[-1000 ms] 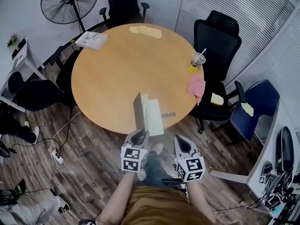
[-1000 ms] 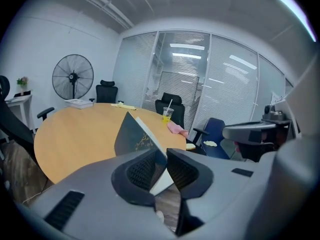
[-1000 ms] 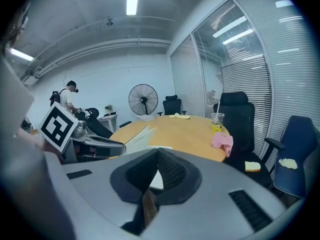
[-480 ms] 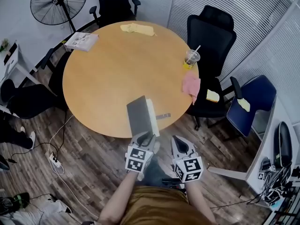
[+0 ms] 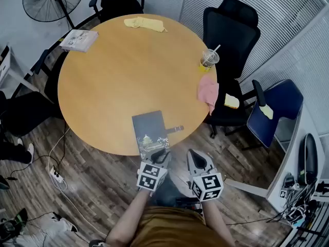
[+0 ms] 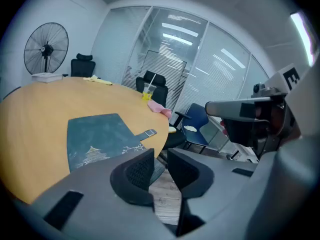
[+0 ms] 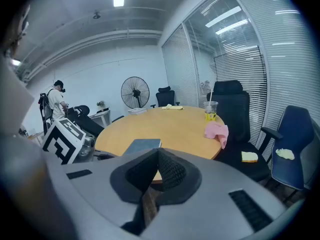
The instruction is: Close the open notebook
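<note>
- Head view: the notebook (image 5: 148,128) is shown lying flat and closed at the near rim of the round counter (image 5: 123,71), dark cover uppermost. Its long axis runs near to far, tipped slightly leftward at the far end. A short strap (image 5: 176,128) projects from its right edge, so the opening side is judged to face right and the spine left. The left tool (image 5: 161,155) is held just near of the notebook's near end, and the right tool (image 5: 196,156) beside it, off the counter.
- Left gripper view: the left tool (image 6: 160,157) is seen with its jaws a little apart, having just been opening, and nothing is between them. The notebook (image 6: 97,139) lies just beyond the tips, with the strap (image 6: 148,133) loose on the counter (image 6: 40,109).
- Right gripper view: the right tool (image 7: 157,157) is shown with its jaws pressed together on nothing. The notebook (image 7: 142,145) appears beyond the tips, on the near part of the counter (image 7: 170,121).
- Handling: the notebook is judged thin, light and stiff-covered. It is best taken by the free right edge or near corner, since the smooth cover may slide if pushed.
</note>
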The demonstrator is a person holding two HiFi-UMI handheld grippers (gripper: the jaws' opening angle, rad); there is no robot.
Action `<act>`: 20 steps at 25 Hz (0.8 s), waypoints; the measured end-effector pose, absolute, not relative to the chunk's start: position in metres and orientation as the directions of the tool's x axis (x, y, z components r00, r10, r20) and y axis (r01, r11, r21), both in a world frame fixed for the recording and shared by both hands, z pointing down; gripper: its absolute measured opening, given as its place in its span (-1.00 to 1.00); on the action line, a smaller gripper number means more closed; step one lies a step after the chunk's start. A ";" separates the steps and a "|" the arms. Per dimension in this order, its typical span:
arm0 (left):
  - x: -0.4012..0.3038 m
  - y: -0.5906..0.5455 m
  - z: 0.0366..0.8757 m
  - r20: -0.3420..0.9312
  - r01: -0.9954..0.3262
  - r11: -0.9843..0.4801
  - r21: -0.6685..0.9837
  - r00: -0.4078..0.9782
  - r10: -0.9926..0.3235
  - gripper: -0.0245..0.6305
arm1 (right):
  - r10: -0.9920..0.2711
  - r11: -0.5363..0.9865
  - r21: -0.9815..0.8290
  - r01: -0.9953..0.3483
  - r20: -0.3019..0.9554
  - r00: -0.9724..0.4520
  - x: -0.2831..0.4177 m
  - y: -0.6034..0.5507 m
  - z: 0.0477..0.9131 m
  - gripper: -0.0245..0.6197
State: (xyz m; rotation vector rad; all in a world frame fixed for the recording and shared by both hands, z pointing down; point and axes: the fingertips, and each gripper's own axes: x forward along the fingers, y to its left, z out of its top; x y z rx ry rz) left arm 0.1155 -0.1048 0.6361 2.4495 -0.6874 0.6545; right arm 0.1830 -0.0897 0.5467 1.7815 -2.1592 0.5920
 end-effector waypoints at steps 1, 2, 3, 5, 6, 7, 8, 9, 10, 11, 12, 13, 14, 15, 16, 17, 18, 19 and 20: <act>0.115 -0.109 0.642 0.574 -0.585 -0.733 0.347 0.751 -0.328 -0.62 | -0.860 0.157 -0.134 -0.978 0.469 -0.203 0.184 -0.092 0.549 -0.89; 0.113 -0.113 0.648 0.584 -0.594 -0.719 0.360 0.745 -0.323 -0.62 | -0.856 0.158 -0.135 -0.978 0.475 -0.204 0.185 -0.095 0.551 -0.89; 0.111 -0.117 0.653 0.595 -0.605 -0.702 0.376 0.738 -0.317 -0.63 | -0.853 0.159 -0.138 -0.978 0.480 -0.206 0.186 -0.099 0.553 -0.89; 0.105 -0.124 0.660 0.614 -0.631 -0.658 0.411 0.725 -0.312 -0.69 | -0.848 0.160 -0.141 -0.977 0.487 -0.209 0.189 -0.105 0.556 -0.89; 0.102 -0.127 0.662 0.619 -0.643 -0.637 0.426 0.720 -0.313 -0.77 | -0.846 0.163 -0.141 -0.976 0.489 -0.212 0.190 -0.108 0.557 -0.89; 0.101 -0.129 0.663 0.622 -0.653 -0.620 0.435 0.716 -0.317 -0.78 | -0.845 0.167 -0.141 -0.976 0.490 -0.216 0.191 -0.112 0.558 -0.89; 0.100 -0.130 0.664 0.626 -0.661 -0.611 0.437 0.710 -0.321 -0.79 | -0.843 0.172 -0.142 -0.975 0.491 -0.220 0.191 -0.115 0.559 -0.89; 0.101 -0.131 0.665 0.632 -0.667 -0.608 0.431 0.704 -0.324 -0.83 | -0.841 0.176 -0.143 -0.974 0.492 -0.224 0.190 -0.117 0.560 -0.89; 0.101 -0.131 0.666 0.638 -0.671 -0.609 0.423 0.698 -0.325 -0.84 | -0.839 0.181 -0.144 -0.973 0.493 -0.229 0.189 -0.120 0.561 -0.89; 0.101 -0.131 0.667 0.642 -0.672 -0.613 0.415 0.694 -0.326 -0.85 | -0.838 0.186 -0.146 -0.972 0.493 -0.234 0.188 -0.122 0.562 -0.89; 0.102 -0.132 0.667 0.644 -0.673 -0.616 0.411 0.692 -0.326 -0.85 | -0.836 0.192 -0.147 -0.970 0.493 -0.240 0.186 -0.123 0.562 -0.89; 0.101 -0.132 0.666 0.644 -0.672 -0.616 0.410 0.692 -0.327 -0.85 | -0.835 0.197 -0.148 -0.969 0.493 -0.245 0.183 -0.124 0.562 -0.89; 0.100 -0.132 0.665 0.641 -0.672 -0.614 0.414 0.694 -0.328 -0.85 | -0.834 0.203 -0.148 -0.968 0.493 -0.250 0.181 -0.124 0.562 -0.89; 0.099 -0.132 0.665 0.638 -0.672 -0.609 0.420 0.697 -0.329 -0.85 | -0.833 0.207 -0.149 -0.967 0.492 -0.254 0.178 -0.124 0.561 -0.89; 0.096 -0.132 0.664 0.634 -0.674 -0.603 0.426 0.698 -0.332 -0.85 | -0.832 0.211 -0.149 -0.966 0.491 -0.258 0.175 -0.123 0.561 -0.89; 0.094 -0.132 0.663 0.629 -0.677 -0.597 0.431 0.699 -0.339 -0.85 | -0.832 0.215 -0.150 -0.965 0.490 -0.262 0.173 -0.122 0.560 -0.89; 0.090 -0.132 0.660 0.623 -0.679 -0.593 0.433 0.701 -0.347 -0.85 | -0.832 0.220 -0.152 -0.964 0.487 -0.267 0.171 -0.121 0.559 -0.89; 0.088 -0.132 0.657 0.614 -0.678 -0.590 0.438 0.705 -0.355 -0.85 | -0.832 0.225 -0.156 -0.962 0.483 -0.273 0.169 -0.120 0.558 -0.89; 0.085 -0.133 0.653 0.601 -0.676 -0.586 0.447 0.712 -0.363 -0.85 | -0.833 0.229 -0.163 -0.960 0.478 -0.280 0.168 -0.119 0.556 -0.89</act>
